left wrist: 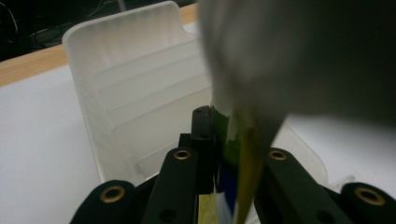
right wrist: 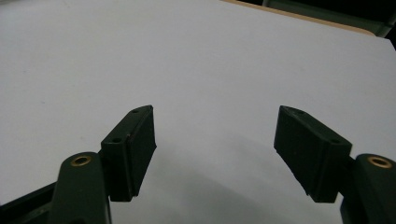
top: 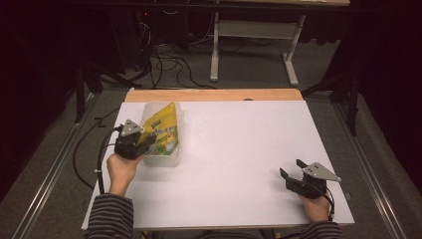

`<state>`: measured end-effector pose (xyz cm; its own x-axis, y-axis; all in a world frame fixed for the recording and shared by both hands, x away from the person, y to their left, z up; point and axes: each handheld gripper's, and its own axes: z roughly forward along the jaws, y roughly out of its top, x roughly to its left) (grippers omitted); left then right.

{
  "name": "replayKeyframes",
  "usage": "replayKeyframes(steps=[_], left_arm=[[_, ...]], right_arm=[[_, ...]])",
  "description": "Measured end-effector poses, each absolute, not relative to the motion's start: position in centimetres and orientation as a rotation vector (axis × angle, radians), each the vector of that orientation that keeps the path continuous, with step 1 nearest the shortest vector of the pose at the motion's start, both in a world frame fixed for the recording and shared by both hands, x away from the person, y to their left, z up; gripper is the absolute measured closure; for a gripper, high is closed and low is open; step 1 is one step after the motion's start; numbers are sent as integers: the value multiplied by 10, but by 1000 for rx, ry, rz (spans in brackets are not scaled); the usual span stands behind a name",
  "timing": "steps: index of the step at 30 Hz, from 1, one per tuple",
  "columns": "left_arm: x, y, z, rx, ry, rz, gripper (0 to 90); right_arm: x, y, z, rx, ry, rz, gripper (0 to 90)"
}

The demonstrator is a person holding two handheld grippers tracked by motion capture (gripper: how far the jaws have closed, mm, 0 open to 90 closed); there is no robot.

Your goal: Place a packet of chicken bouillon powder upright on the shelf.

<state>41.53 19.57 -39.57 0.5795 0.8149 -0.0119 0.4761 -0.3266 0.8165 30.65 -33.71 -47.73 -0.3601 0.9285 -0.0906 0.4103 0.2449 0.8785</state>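
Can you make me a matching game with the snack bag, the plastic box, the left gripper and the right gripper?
Things:
1. snack bag
2. plastic box
3. left gripper
4. right gripper

Descriptions:
A. see-through white
B. jaws wide apart over bare table
C. yellow and green
D. jaws close around the bag's edge

Pairs: 1-C, 2-A, 3-D, 4-B

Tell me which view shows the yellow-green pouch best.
High view: the yellow-green pouch shows whole, lying in the clear plastic bin with the left gripper at its edge. The left gripper view gives a blurred close-up of the pouch's edge between its jaws. The right gripper view looks at bare white table.
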Motion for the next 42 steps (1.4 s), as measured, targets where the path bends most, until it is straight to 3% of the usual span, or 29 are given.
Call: replayKeyframes(steps=[2, 6, 12, 42], left_arm=[[413, 197, -398, 1974, 1030, 521, 801], [408, 204, -401, 1916, 1065, 519, 656], [397, 213, -394, 1841, 1082, 551, 536], [349, 229, -397, 1727, 1169, 578, 464]], right_arm=[[306, -337, -477, 1224, 1887, 1054, 298], [306, -336, -478, 1217, 1889, 1049, 298], [306, -337, -477, 1222, 1882, 1051, 297], [306, -336, -477, 1224, 1891, 1045, 297]])
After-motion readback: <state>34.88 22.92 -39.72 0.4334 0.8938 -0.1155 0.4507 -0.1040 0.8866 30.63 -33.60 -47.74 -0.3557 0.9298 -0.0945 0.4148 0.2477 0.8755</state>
